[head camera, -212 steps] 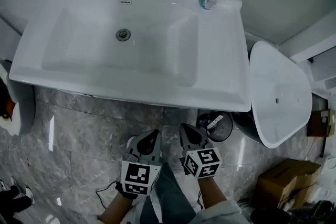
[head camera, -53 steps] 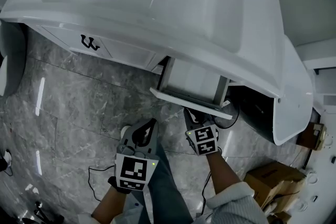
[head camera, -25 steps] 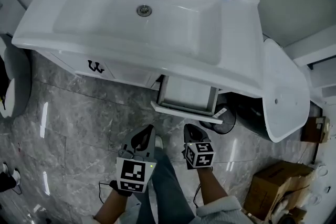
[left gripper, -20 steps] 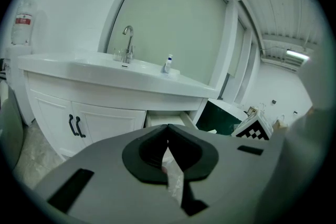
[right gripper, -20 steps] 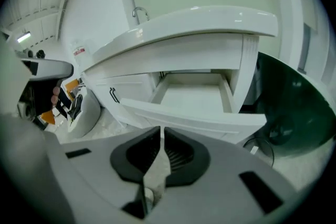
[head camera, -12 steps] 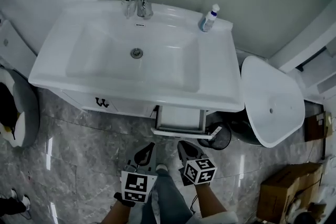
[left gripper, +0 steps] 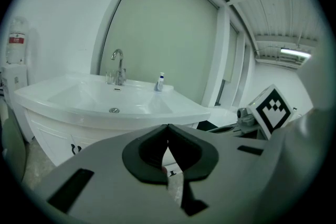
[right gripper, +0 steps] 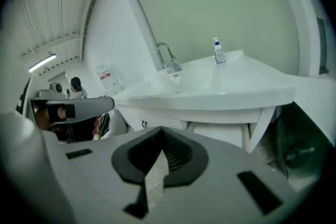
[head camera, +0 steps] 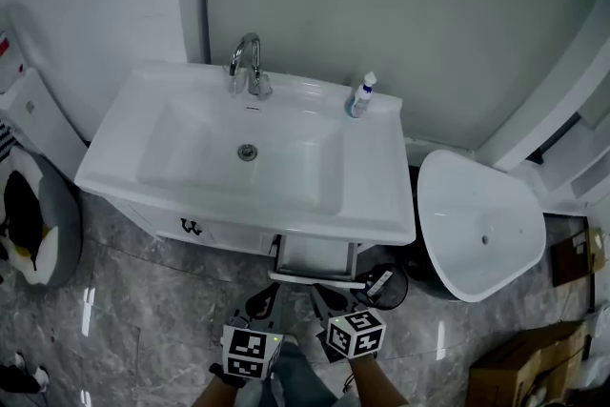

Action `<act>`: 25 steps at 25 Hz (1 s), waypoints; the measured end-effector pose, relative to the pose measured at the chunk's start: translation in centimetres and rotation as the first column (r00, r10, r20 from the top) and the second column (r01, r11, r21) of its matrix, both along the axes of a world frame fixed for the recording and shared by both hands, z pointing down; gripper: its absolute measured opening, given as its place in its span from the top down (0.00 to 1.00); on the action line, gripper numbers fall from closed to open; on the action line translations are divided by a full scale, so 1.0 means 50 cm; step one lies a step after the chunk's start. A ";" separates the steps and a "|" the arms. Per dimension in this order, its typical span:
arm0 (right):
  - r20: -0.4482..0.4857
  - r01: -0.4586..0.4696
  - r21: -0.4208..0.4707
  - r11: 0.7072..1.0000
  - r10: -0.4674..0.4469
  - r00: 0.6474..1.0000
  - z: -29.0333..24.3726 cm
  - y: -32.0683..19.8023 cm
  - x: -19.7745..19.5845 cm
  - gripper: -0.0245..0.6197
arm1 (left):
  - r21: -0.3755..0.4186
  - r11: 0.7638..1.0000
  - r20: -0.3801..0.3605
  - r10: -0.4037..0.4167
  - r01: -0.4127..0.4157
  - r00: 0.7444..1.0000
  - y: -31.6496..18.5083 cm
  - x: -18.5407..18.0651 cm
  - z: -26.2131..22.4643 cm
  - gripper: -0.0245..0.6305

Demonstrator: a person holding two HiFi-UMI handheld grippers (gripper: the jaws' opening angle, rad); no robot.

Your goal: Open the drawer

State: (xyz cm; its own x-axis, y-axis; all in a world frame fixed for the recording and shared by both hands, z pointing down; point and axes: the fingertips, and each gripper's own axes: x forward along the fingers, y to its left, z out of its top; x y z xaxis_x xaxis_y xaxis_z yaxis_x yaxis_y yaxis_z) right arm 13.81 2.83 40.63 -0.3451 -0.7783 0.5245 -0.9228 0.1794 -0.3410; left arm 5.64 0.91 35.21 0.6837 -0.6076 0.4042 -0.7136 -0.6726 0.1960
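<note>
The white drawer [head camera: 315, 260] stands pulled out from the vanity cabinet, under the right part of the basin [head camera: 172, 181]. It also shows in the right gripper view as the drawer [right gripper: 220, 134] below the basin's rim. My left gripper [head camera: 267, 294] hangs in front of the drawer and a little left of it, jaws shut on nothing. Beside it my right gripper [head camera: 315, 291] is just short of the drawer's front edge. Its jaws have just closed with nothing between them. Neither gripper touches the drawer.
A faucet [head camera: 246, 62] and a small bottle [head camera: 359, 96] stand on the basin's back edge. Right of the cabinet are a dark bin with a white oval lid [head camera: 477, 224], a small wire basket [head camera: 386, 286] and a cardboard box [head camera: 534, 362]. The floor is grey marble.
The drawer, shut in the earliest frame, now stands pulled out. Over the last second the view has pulled up and back. Both grippers sit lower in it, still in front of the drawer.
</note>
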 end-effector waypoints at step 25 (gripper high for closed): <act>0.064 0.121 0.307 0.944 -0.147 0.987 -0.445 0.052 -0.032 0.95 | 0.073 0.997 -0.192 0.021 -0.007 0.981 0.070 0.003 -0.295 0.94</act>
State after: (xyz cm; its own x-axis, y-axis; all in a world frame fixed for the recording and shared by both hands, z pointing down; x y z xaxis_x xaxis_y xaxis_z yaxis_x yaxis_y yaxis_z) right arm 12.23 5.42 18.38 -0.4902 -0.8389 0.2366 -0.8531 0.4062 -0.3274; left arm 5.79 4.43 20.47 0.7535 -0.6197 0.2197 -0.6571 -0.6998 0.2801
